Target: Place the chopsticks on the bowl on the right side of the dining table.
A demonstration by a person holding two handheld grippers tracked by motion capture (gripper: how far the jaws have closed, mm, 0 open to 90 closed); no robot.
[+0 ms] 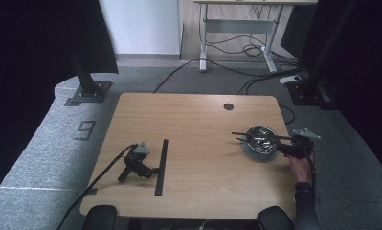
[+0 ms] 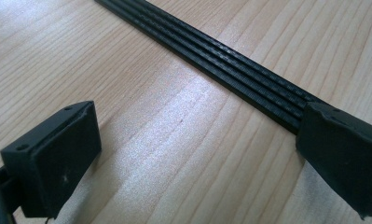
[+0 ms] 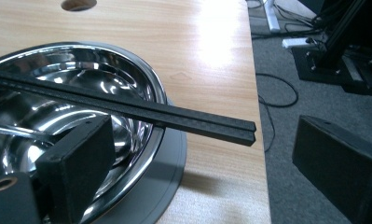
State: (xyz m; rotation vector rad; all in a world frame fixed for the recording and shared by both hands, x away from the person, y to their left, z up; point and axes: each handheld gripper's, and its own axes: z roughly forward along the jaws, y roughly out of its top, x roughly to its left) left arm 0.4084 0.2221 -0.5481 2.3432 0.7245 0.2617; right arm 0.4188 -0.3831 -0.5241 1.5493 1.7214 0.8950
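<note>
A shiny steel bowl sits on a grey plate near the table's right edge. A black ridged stick lies across the bowl's rim, and its end juts out between the jaws of my right gripper. That gripper is open and touches nothing; a hand holds it from the right. My left gripper lies on the table at the front left, also open. One of its jaws rests over the end of a long black grooved strip.
The wooden table has a round cable hole at the back right. Its right edge drops to grey carpet with cables. Black frame posts stand at both far corners, and a desk stands behind.
</note>
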